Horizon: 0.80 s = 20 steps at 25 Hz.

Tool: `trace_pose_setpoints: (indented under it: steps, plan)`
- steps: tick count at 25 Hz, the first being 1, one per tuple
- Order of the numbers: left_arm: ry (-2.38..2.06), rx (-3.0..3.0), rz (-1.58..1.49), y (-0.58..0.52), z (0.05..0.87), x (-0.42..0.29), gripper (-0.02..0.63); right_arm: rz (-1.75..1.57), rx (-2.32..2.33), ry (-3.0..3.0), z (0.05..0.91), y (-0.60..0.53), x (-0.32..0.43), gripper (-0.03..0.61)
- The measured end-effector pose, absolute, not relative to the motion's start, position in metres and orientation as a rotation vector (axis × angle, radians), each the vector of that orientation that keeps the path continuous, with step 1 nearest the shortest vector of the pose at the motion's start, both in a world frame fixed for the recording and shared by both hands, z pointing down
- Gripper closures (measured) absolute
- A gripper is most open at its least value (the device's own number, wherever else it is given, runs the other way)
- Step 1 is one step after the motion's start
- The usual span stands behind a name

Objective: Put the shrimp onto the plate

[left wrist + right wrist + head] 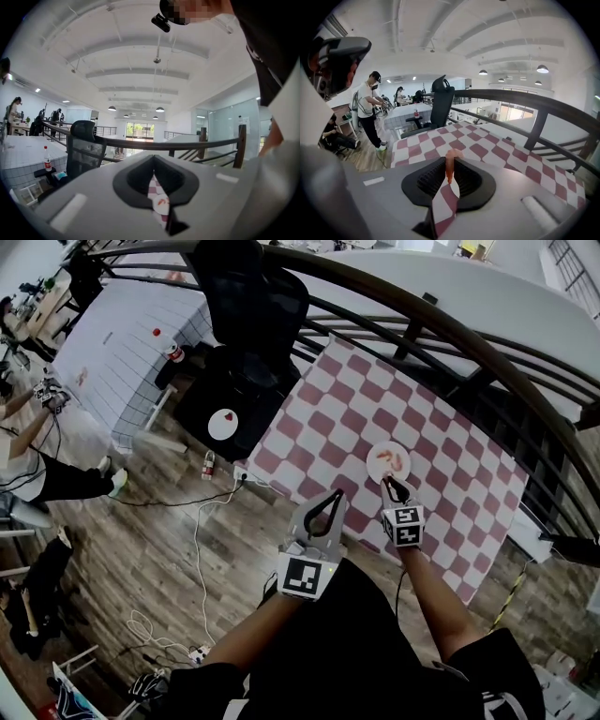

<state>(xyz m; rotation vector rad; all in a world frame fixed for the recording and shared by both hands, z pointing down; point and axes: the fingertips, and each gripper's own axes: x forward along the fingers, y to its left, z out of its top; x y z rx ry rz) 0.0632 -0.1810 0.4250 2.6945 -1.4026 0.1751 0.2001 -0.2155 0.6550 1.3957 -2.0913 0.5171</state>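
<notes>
Right gripper [450,160] pinching shrimp [449,171] near plate [388,463], left gripper [153,173] jaws together, empty

Nothing readable is showing in any view.
The cube [307,576] on the left gripper [335,494] and the matching cube [403,524] on the right gripper [387,482] are showing only black-and-white square marker patterns, not letters or digits. The bottle [172,351] is wearing a red label too small to read.
</notes>
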Motion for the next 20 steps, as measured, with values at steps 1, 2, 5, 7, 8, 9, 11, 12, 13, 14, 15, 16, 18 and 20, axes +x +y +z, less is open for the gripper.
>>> trace_pose_setpoints:
  steps: [1,2,5,7,8,9,11,12,13,14,15,16,18,20]
  plan:
    - [-1.398,2.689,0.171,-0.181,0.425,0.066,0.606,0.526,1.386,-2.086,0.663,-0.218,0.202,0.523]
    - [-1.395,2.683,0.167,-0.182,0.425,0.069,0.606,0.533,1.375,-2.086,0.671,-0.222,0.203,0.523]
    - [-1.393,2.679,0.156,-0.183,0.427,0.070,0.606,0.589,1.353,-2.105,0.693,-0.233,0.204,0.523]
    - [-1.392,2.666,0.161,-0.180,0.430,0.067,0.606,0.608,1.341,-2.094,0.708,-0.236,0.208,0.523]
    - [-1.396,2.654,0.159,-0.179,0.432,0.065,0.606,0.608,1.332,-2.080,0.715,-0.238,0.211,0.523]
    - [-1.405,2.643,0.154,-0.178,0.434,0.064,0.606,0.608,1.323,-2.064,0.721,-0.240,0.214,0.523]
    - [-1.428,2.619,0.144,-0.176,0.436,0.062,0.606,0.607,1.298,-2.031,0.735,-0.242,0.219,0.522]
    - [-1.438,2.606,0.142,-0.175,0.437,0.061,0.606,0.605,1.280,-2.016,0.743,-0.242,0.221,0.522]
    - [-1.444,2.597,0.145,-0.174,0.438,0.061,0.606,0.602,1.262,-2.002,0.749,-0.244,0.222,0.522]
    - [-1.447,2.592,0.152,-0.173,0.440,0.060,0.606,0.598,1.246,-1.991,0.755,-0.246,0.223,0.522]
    - [-1.452,2.592,0.159,-0.172,0.441,0.060,0.606,0.595,1.232,-1.979,0.760,-0.248,0.224,0.522]
    - [-1.458,2.593,0.167,-0.171,0.443,0.059,0.606,0.594,1.218,-1.967,0.765,-0.250,0.224,0.522]
    - [-1.473,2.589,0.181,-0.168,0.445,0.056,0.606,0.595,1.190,-1.946,0.774,-0.252,0.225,0.520]
    - [-1.485,2.582,0.194,-0.166,0.446,0.051,0.606,0.598,1.163,-1.930,0.781,-0.254,0.224,0.520]
